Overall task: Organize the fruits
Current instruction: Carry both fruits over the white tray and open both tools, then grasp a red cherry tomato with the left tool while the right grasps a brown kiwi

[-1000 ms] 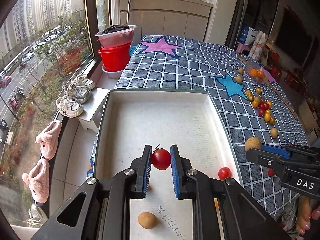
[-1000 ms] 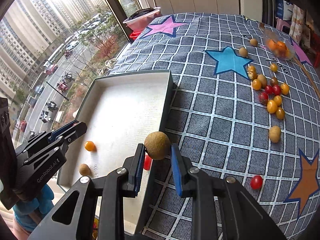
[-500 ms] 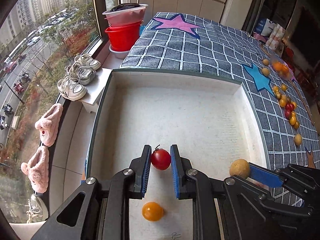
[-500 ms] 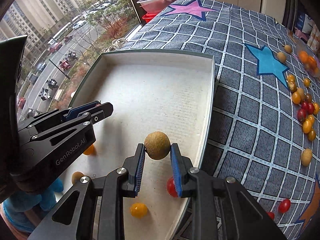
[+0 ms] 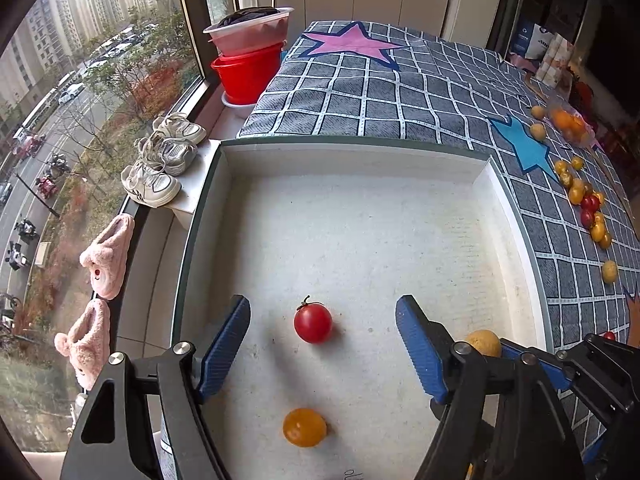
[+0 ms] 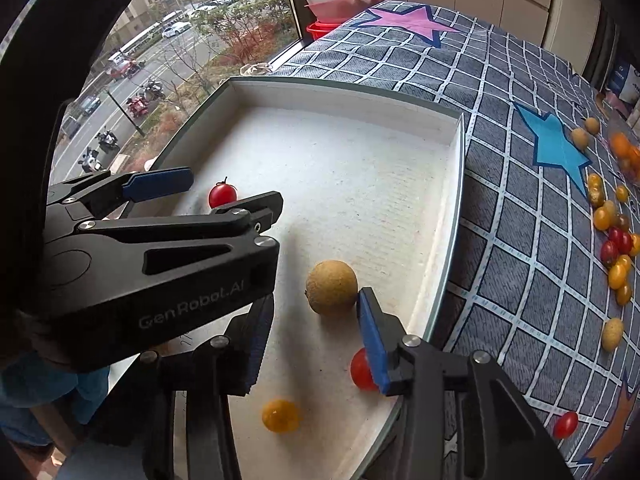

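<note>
- While both claws hover low over the white tray (image 5: 516,216), the sorting looks barely started: only a handful of fruits lie inside, and many more sit outside on the checked cloth (image 5: 400,92).
- Left claw (image 5: 322,344): its jaws are opening and stand wide, with the red cherry tomato (image 5: 313,323) resting on the tray floor between them, touched by neither pad.
- Right claw (image 6: 310,334): its jaws are opening too; the brown round fruit (image 6: 331,287) sits on the tray floor between them, just beside the right-hand blue pad, and whether it touches I cannot tell.
- Also in the tray: an orange cherry tomato (image 6: 281,415) near the front and a second red tomato (image 6: 360,369), partly hidden behind the right claw's pad.
- Left to do, by my reading: the row of yellow, orange and red fruits (image 5: 588,208) along the cloth's far side, and a lone red one (image 6: 565,424) close to the tray.
- Textures: the tomatoes are glossy, smooth and nearly spherical, one keeping a dark stem; the brown fruit is matte and rough-skinned. The tray has a grainy, foam-like floor with low straight walls. The cloth looks woven, printed with stars. The pads are ribbed blue on black frames.
</note>
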### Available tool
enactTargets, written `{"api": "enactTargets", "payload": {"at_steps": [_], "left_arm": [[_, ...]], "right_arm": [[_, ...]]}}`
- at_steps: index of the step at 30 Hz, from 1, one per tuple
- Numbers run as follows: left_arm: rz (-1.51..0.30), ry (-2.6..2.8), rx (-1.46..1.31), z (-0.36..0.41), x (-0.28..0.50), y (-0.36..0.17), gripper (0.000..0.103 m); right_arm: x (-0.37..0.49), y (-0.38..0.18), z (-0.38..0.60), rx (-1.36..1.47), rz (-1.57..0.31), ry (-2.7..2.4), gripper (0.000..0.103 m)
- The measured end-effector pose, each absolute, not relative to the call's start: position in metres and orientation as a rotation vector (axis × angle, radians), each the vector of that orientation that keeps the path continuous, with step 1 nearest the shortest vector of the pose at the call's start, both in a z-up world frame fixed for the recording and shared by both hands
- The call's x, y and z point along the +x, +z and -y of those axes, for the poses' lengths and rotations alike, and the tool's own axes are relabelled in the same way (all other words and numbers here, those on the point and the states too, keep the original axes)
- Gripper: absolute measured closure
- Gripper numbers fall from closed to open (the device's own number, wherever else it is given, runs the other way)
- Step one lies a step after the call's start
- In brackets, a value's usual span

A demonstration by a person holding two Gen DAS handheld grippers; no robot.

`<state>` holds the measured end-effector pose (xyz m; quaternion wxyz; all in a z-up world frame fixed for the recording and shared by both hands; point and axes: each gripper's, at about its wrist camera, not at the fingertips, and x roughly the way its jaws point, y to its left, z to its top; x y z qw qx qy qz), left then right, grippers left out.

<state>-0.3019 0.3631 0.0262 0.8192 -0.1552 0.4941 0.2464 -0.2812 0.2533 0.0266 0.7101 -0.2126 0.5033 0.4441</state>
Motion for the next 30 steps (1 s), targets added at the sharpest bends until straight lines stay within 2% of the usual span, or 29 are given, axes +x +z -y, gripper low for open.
{"api": "enactTargets", "payload": {"at_steps": [7, 9, 20, 30], "left_arm": [[-1.031, 0.544, -0.361, -0.367, -0.310, 0.035, 0.027], [-1.023, 0.542, -0.353, -0.363, -0.311, 0.040, 0.027], [-0.981, 0.480, -0.289, -0.322, -0.305, 0.066, 0.027], [-0.964, 0.330, -0.187, -0.242, -0.291, 0.085, 0.027]], "right_arm": [[-0.292, 0.040, -0.237, -0.464, -1.102, 1.010, 0.037], [-0.291, 0.047, -0.231, -0.451, -1.094, 1.005, 0.029], [-0.261, 0.065, -0.164, -0.345, -1.085, 0.915, 0.028], [-0.205, 0.058, -0.057, -0.199, -1.128, 0.669, 0.028]]}}
